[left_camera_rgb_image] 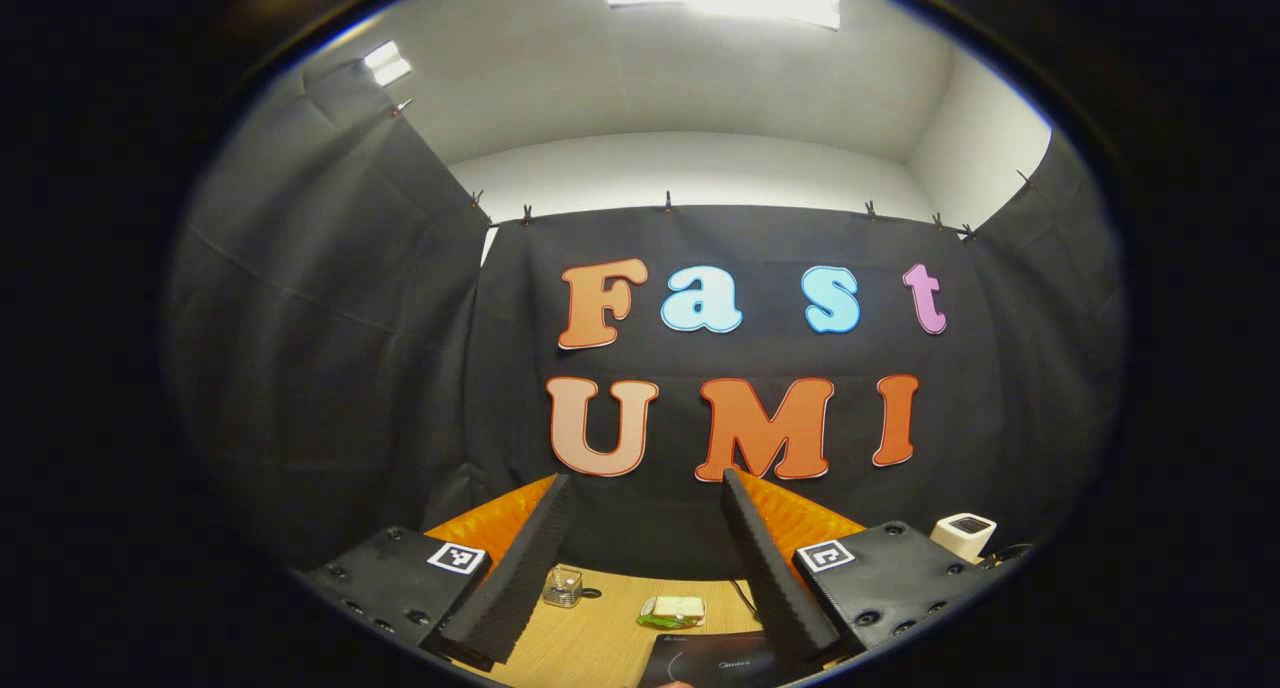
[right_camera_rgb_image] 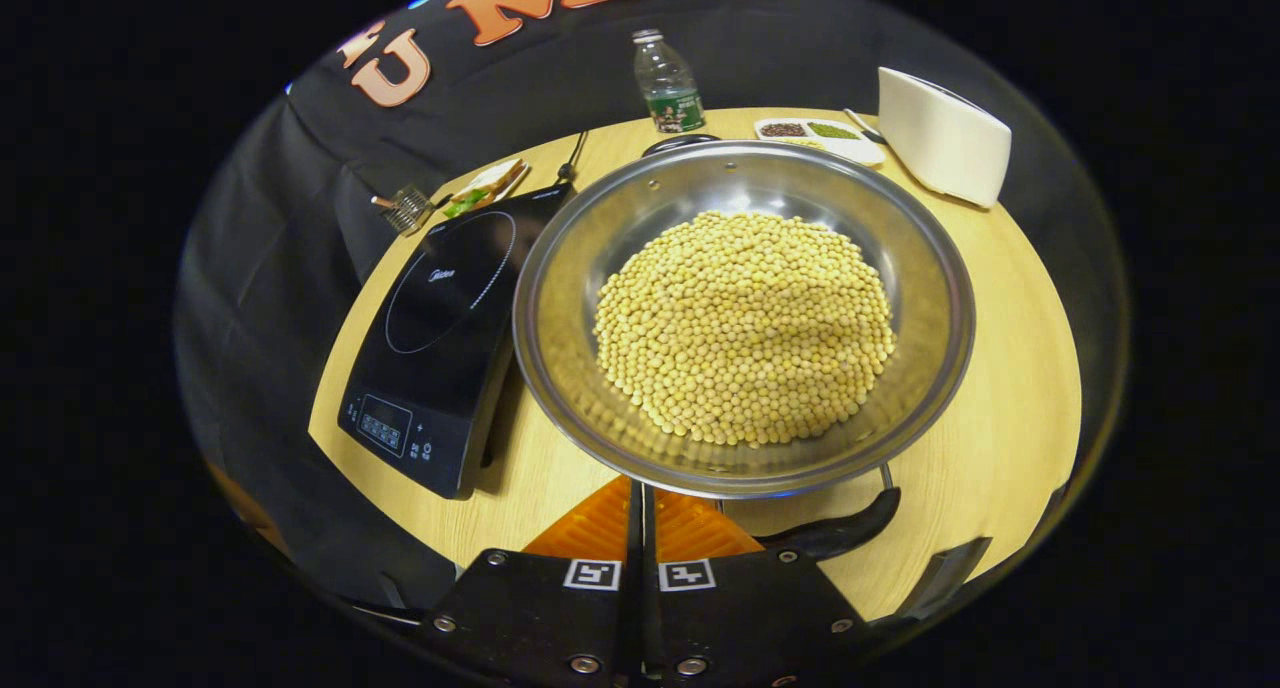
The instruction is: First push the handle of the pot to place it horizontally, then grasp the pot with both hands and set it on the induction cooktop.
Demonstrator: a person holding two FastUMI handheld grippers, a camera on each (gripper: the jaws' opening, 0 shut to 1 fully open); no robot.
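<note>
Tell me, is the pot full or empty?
Partly full: the pot holds a heaped mound of soybeans, with bare metal wall showing above them.

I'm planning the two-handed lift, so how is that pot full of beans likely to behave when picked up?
The pot probably feels heavy for its size, since a deep heap of beans covers its bottom. The loose beans could slide if it tilts, shifting the weight. Its polished metal rim looks smooth, so it may slip in a light grip; the handle sits at one side only, so it could tip.
</note>
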